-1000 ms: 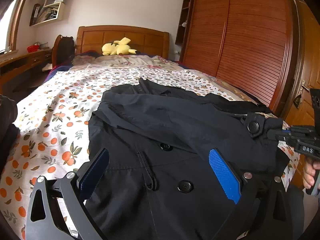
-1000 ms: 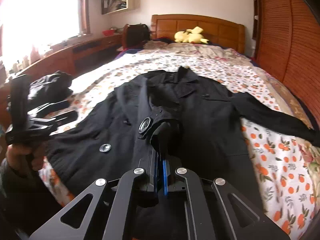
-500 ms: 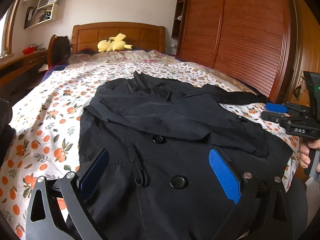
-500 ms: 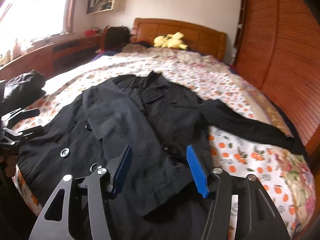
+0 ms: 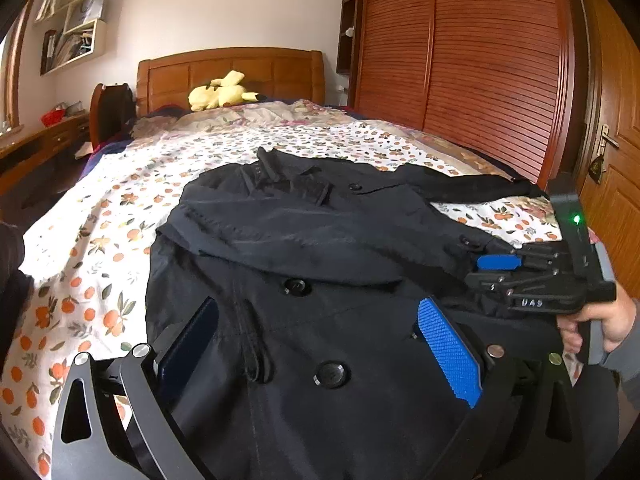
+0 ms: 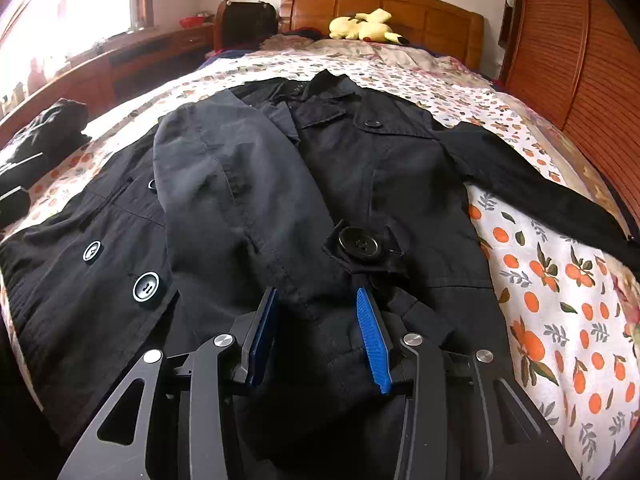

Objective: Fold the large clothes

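A large black buttoned coat lies spread on the bed, collar toward the headboard. One sleeve is folded across its front; the other sleeve stretches out to the right on the sheet. My left gripper is open, low over the coat's lower front, holding nothing. My right gripper is open, its blue pads astride the end of the folded sleeve near a cuff button. The right gripper also shows in the left wrist view, at the coat's right edge.
The bed has an orange-print sheet. A yellow plush toy lies by the wooden headboard. A slatted wooden wardrobe runs along the right. A dark pile of clothes sits at the bed's left edge, a desk beyond.
My right gripper let go of the sleeve cuff after laying it across the coat, opened, and now sits lower over the sleeve end. The left gripper stayed open and shifted slightly.
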A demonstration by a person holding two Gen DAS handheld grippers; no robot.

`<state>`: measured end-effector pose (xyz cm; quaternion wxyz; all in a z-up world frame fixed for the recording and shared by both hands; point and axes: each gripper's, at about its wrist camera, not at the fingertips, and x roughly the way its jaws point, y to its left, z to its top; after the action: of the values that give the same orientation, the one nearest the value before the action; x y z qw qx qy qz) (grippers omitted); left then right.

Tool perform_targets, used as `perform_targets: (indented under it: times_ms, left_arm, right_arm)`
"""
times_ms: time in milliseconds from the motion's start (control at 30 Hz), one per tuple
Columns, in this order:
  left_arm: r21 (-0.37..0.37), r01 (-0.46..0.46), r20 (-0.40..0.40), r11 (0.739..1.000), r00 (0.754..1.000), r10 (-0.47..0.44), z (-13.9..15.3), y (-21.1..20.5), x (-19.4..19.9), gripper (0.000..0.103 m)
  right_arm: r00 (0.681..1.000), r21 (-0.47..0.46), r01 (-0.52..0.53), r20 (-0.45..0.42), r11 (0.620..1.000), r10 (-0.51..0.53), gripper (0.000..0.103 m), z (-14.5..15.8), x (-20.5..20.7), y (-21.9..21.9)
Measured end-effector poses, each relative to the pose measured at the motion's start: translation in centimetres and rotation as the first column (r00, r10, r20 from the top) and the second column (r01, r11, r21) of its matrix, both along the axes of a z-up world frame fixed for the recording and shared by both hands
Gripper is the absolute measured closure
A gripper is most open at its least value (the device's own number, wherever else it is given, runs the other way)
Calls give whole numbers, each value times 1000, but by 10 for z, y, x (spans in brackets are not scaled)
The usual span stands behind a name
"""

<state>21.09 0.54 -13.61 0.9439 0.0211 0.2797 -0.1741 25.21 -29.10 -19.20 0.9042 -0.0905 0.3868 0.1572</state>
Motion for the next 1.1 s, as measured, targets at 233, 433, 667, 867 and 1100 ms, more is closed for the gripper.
perform_targets:
  times_ms: [233, 433, 667, 867, 1100]
  left_arm:
    - [53, 9, 2, 999, 1000, -9, 5, -19, 16, 2]
    - [53, 17, -14, 998, 1000, -16, 0, -35, 44, 2]
    - [55, 6, -9, 998, 1000, -5, -14, -42, 64, 2]
    - [28, -8, -10, 1000, 1000, 8, -23, -36, 67, 2]
    - [-18, -25, 61, 1000, 998, 27, -23, -25, 52, 2]
  right_arm:
    - [1000, 47, -12, 8, 999, 12, 65, -1, 1, -5]
    - [1000, 70, -26, 17, 997, 25, 65, 13, -4, -11]
    - [995, 66, -30, 93, 997, 23, 64, 54, -8, -35]
    - [992, 25, 42, 122, 999, -45, 63, 72, 18, -70]
    - [981, 40, 162, 98, 986, -165, 60, 72, 62, -115]
